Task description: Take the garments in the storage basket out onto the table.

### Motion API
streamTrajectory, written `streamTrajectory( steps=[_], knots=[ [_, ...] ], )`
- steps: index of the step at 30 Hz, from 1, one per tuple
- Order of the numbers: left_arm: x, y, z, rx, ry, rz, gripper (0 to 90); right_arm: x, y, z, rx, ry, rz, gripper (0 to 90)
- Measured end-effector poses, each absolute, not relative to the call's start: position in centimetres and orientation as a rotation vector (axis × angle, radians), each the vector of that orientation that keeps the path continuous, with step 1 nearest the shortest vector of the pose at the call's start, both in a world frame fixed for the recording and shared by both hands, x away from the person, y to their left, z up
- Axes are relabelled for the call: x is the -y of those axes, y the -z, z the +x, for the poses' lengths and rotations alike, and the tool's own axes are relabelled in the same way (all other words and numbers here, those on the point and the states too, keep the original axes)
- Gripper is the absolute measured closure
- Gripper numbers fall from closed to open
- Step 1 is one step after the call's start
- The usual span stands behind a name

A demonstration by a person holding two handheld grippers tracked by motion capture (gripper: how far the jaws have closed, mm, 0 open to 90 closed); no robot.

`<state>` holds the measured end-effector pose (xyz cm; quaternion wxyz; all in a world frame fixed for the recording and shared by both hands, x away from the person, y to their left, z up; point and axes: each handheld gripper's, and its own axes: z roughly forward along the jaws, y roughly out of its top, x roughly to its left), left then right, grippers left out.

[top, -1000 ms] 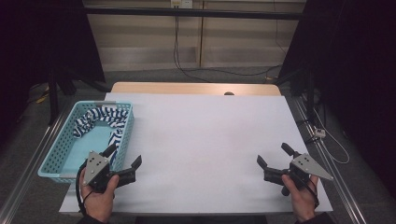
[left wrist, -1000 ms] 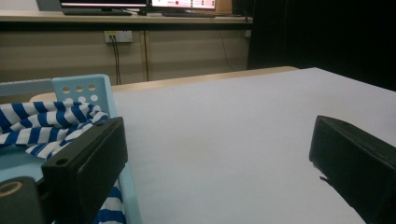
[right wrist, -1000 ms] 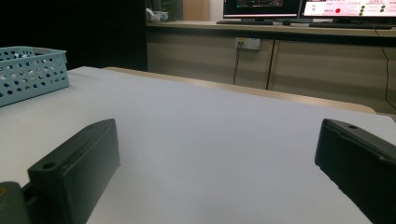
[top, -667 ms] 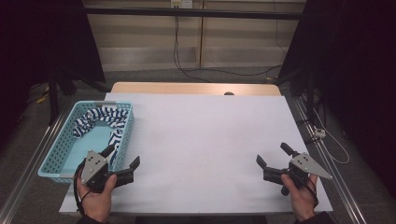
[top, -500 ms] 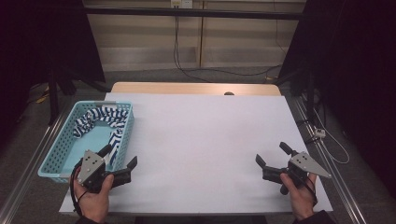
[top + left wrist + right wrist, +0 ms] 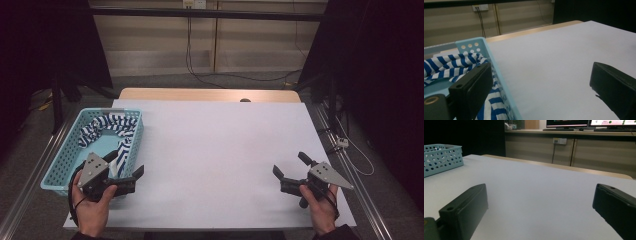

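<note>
Left gripper (image 6: 125, 170): jaws wide apart, one over the basket edge, holding nothing.
Right gripper (image 6: 290, 167): jaws wide apart, low over the white surface (image 6: 215, 150).
Striped cloth (image 6: 107, 125): lay inside the blue basket (image 6: 60, 160).

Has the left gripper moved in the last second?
Yes. The left gripper has slid left and back toward the person, closing on the near corner of the blue basket.
</note>
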<state>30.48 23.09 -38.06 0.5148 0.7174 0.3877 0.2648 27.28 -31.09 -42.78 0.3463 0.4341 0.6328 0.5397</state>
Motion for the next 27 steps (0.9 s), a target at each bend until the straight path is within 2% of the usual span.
streamTrajectory(
  steps=[5, 14, 24, 27],
  knots=[
    [-24.3, 37.2, 31.3, -0.946, -0.626, 1.708, 4.8, 31.1, 42.8, 27.2, -1.642, -1.398, 1.123, 0.0],
    [-25.5, 36.1, 33.4, -0.976, -0.587, 1.795, 4.4, 31.1, 42.7, 27.2, -1.636, -1.394, 1.131, 0.0],
    [-26.7, 35.3, 35.3, -1.036, -0.638, 1.793, 6.3, 30.7, 42.7, 27.2, -1.656, -1.407, 1.113, 0.0],
    [-27.2, 35.2, 36.3, -1.049, -0.6, 1.823, 8.1, 30.7, 42.7, 27.3, -1.661, -1.405, 1.117, 0.0]
  ],
)
